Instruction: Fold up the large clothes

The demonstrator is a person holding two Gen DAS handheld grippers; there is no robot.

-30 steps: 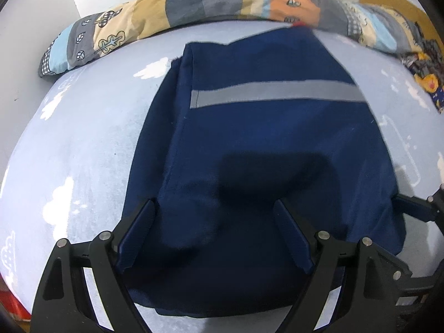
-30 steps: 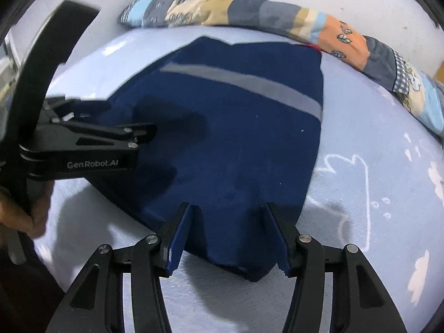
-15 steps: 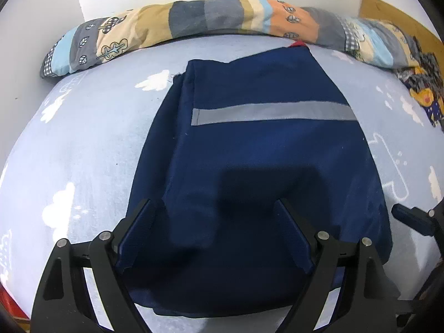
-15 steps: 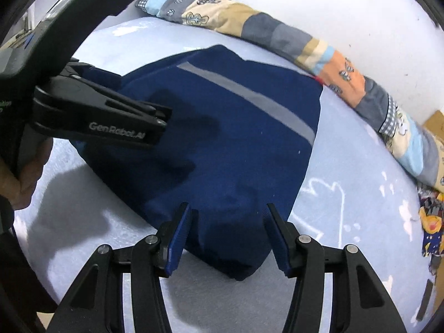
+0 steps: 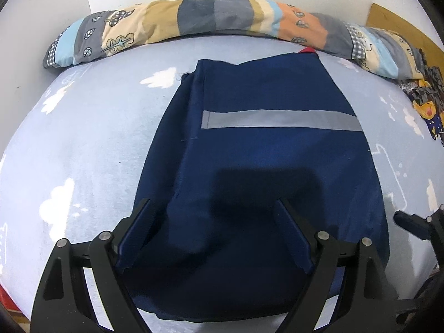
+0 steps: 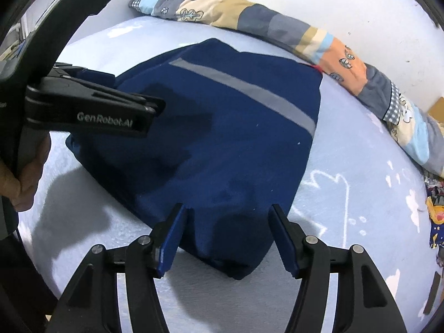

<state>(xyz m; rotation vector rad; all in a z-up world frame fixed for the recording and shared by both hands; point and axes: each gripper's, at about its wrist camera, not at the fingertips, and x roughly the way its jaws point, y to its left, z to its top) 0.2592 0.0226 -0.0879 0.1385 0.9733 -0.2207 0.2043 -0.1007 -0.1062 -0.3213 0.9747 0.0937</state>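
Left gripper point(image 5: 213, 233): jaws wide apart, empty, over the near hem.
Right gripper point(image 6: 226, 236): spread wide, empty, at the 5 o'clock corner.
Navy folded garment with grey stripe point(image 5: 266, 149): flat on pale-blue cloud-print bed point(image 5: 83, 144).
Advice: pinch both near corners evenly, carry toward 12 o'clock.

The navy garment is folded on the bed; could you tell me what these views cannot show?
- Navy garment: underlayers hidden by its top panel; left view.
- Its near hem: behind the left gripper.
- Red item: mostly tucked under the patchwork bolster.
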